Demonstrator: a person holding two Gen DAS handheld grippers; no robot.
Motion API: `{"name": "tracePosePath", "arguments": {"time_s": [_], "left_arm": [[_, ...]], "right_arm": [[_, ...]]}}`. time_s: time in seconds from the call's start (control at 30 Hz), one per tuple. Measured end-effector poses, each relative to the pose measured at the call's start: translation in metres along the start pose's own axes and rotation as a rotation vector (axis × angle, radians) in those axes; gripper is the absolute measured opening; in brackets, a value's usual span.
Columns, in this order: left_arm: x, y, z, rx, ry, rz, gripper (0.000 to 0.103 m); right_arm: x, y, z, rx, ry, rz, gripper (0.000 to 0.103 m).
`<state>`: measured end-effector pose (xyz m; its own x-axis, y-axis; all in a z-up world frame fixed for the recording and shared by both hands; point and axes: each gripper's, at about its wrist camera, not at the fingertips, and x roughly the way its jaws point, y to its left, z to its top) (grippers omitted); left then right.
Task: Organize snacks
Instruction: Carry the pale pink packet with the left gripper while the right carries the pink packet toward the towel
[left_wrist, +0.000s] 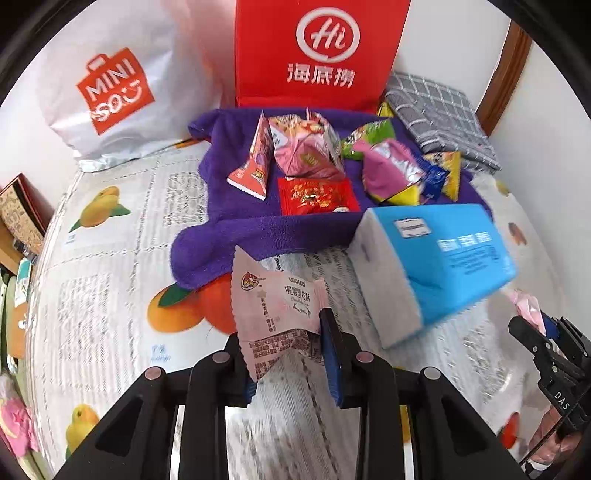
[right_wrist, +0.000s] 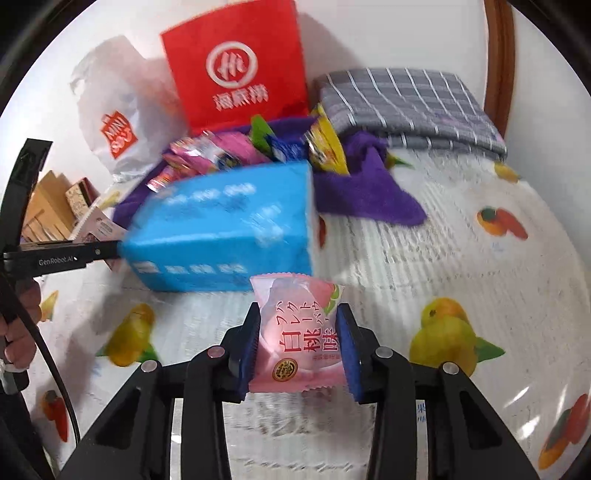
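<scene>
My left gripper (left_wrist: 286, 332) is shut on a pale pink snack packet (left_wrist: 275, 308), held above the fruit-print tablecloth (left_wrist: 110, 266). My right gripper (right_wrist: 299, 332) is shut on a pink peach-flavour snack packet (right_wrist: 297, 332); it also shows at the right edge of the left wrist view (left_wrist: 532, 325). Several loose snack packets (left_wrist: 317, 162) lie on a purple towel (left_wrist: 236, 229) beyond the left gripper, among them a red packet (left_wrist: 317, 195). The pile also shows in the right wrist view (right_wrist: 236, 151).
A blue tissue pack (left_wrist: 443, 258) lies in front of the towel, just ahead of the right gripper (right_wrist: 221, 236). A red paper bag (left_wrist: 317, 55), a white Miniso bag (left_wrist: 110, 96) and a folded grey checked cloth (left_wrist: 439, 118) stand at the back. Boxes (left_wrist: 22, 218) sit at the left.
</scene>
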<state>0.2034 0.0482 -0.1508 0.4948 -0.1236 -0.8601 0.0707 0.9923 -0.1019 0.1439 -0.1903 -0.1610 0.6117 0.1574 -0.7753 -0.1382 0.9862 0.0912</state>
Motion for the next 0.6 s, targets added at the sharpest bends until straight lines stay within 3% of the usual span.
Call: {"name": "tracePosePath", "arguments": {"time_s": [0.3,0.4,0.6], "left_arm": [[-0.047,-0.009,-0.018,-0.023,-0.039,-0.047,0.028],[-0.06,-0.014,-0.024,-0.027,-0.039,-0.079,0.028],[-0.084,-0.027,-0.032,-0.019,-0.065,-0.101,0.028]], "right_arm": [[-0.059,0.025,0.016,-0.032,-0.083,0.003,0.039],[-0.073,0.026,0.019,-0.023,-0.087,0.039,0.039],[-0.092,0.032,0.025,-0.019,-0.088,0.009,0.039]]}}
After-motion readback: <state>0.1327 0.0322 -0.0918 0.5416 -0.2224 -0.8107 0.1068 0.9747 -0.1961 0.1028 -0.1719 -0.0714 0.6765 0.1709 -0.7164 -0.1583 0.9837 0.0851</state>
